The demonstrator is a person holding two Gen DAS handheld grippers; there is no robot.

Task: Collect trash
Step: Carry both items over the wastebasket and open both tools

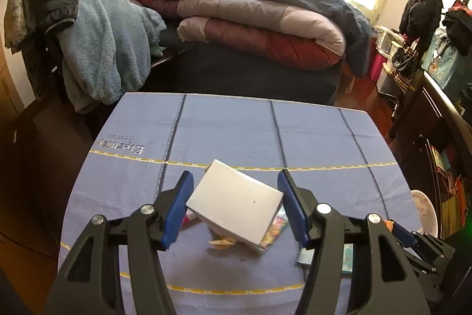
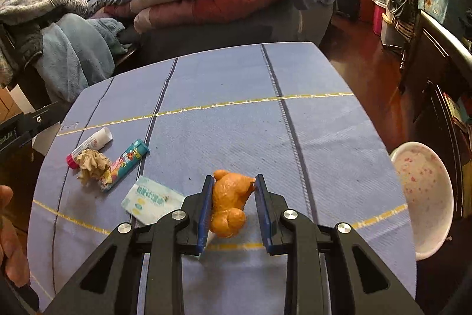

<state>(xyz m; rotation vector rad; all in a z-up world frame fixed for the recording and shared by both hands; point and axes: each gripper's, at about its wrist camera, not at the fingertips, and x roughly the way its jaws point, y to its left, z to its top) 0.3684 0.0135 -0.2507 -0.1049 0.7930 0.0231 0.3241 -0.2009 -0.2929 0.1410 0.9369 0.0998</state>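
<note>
I see a bedroom: a bed (image 2: 236, 19) piled with a folded quilt (image 1: 265, 28) stands past the far edge of the bench (image 2: 221, 120), clothes hang over a chair (image 1: 88, 43) off its far left corner, and dark shelves (image 1: 442, 138) line the right side. The bench wears a blue cloth with dark stripes and yellow lines. A white bin (image 2: 424, 197) with pink specks sits just off its right edge, partly cut off.

My left gripper (image 1: 234, 202) holds a white box (image 1: 236, 202) between its fingers, above the near left part of the bench; the box hides most of the litter under it. My right gripper (image 2: 234, 210) has its fingers around an orange crumpled wrapper (image 2: 230, 202) near the near edge; the left finger touches, but I cannot tell whether the right one does.

Toward the left edge lie a colourful tube (image 2: 125, 164), a tissue packet (image 2: 152, 198), a crumpled brown paper (image 2: 91, 163) and a small white tube (image 2: 88, 146) with a pink cap, its print too small to read.
</note>
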